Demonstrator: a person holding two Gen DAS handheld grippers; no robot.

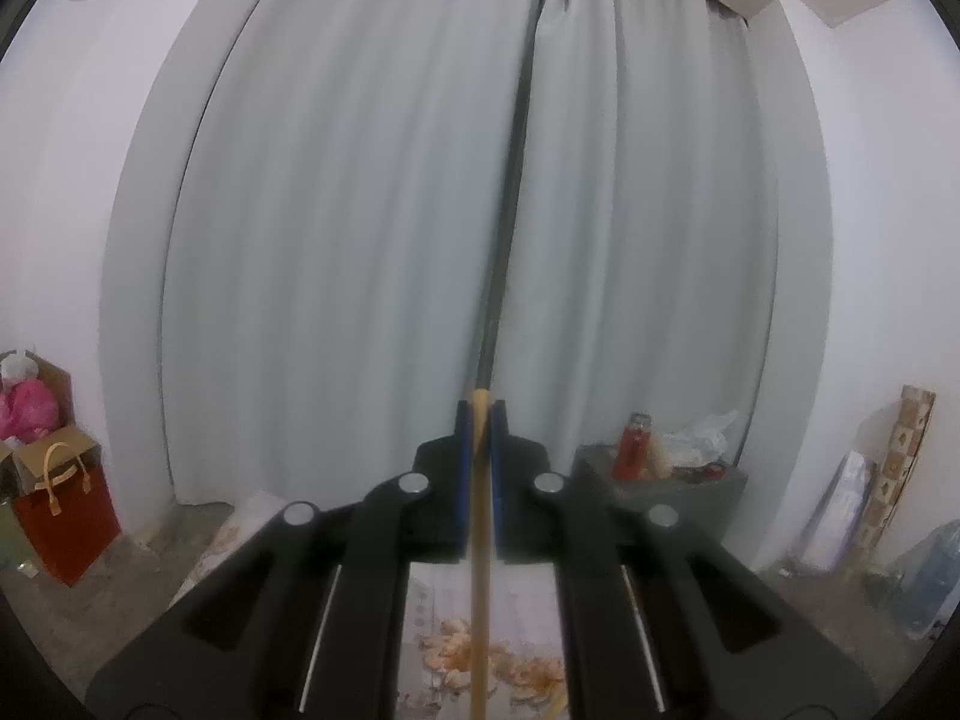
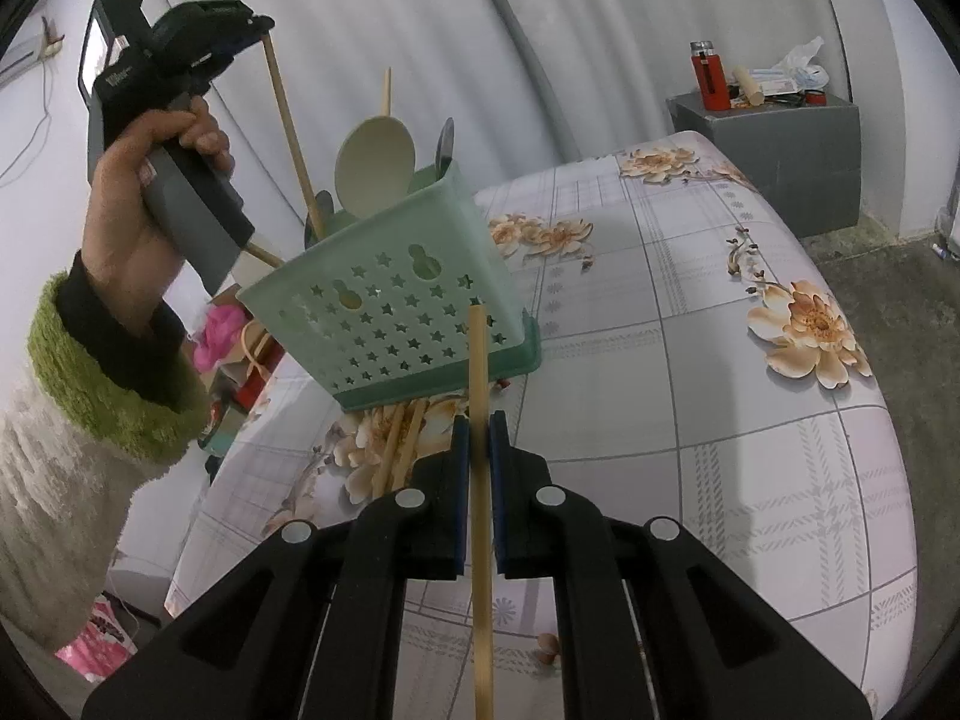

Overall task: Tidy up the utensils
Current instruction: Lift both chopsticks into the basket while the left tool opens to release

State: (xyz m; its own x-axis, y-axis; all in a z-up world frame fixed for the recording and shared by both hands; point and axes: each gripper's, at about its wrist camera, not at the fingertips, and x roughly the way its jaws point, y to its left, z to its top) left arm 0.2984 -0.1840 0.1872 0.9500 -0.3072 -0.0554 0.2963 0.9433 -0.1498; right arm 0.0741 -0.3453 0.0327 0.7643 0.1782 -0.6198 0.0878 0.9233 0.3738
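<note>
My left gripper [image 1: 479, 414] is shut on a wooden chopstick [image 1: 478, 540] that runs down between its blue pads. In the right wrist view the left gripper [image 2: 255, 27] is raised above a green star-holed utensil basket [image 2: 396, 300], with its chopstick [image 2: 291, 132] reaching down into the basket. The basket holds a pale wooden spoon [image 2: 375, 165] and other utensils. My right gripper [image 2: 478, 420] is shut on another wooden chopstick [image 2: 478, 480], just in front of the basket. Two more chopsticks [image 2: 399, 450] lie on the table by the basket's base.
The table has a floral checked cloth [image 2: 690, 360]. A grey box [image 2: 774, 138] with a red bottle [image 2: 711, 75] and clutter stands behind it. Grey curtains [image 1: 420, 210] fill the back. A red bag [image 1: 66, 516] sits on the floor at left.
</note>
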